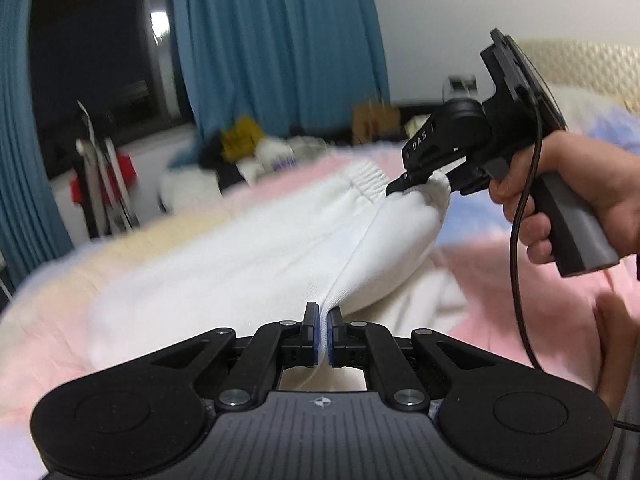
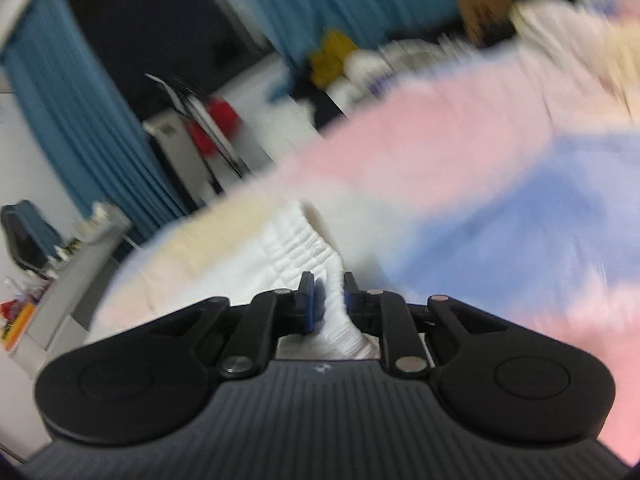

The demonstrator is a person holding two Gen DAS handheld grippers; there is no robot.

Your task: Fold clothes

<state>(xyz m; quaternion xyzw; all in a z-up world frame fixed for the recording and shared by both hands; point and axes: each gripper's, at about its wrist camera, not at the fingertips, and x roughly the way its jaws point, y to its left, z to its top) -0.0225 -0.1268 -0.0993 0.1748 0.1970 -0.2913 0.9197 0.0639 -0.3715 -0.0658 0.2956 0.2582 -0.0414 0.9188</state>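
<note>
Garment: white garment (image 1: 248, 264) lies on the bed (image 1: 500, 280), one doubled edge lifted between both tools.
Left gripper (image 1: 323, 320): fingers pinched on a fabric fold.
Right gripper (image 2: 325, 292): fingers narrowly apart, clamping bunched cloth near the elastic waistband (image 2: 296, 236).
Progress: a fold seems underway; the final shape is unsettled.
Room: open bedspread all around; the bed's far edge borders clutter.

Each black tool (image 1: 323, 322) has 2 blue-padded fingers (image 1: 311, 320), silver screws, a ribbed grey body and black cable (image 1: 520, 240).
</note>
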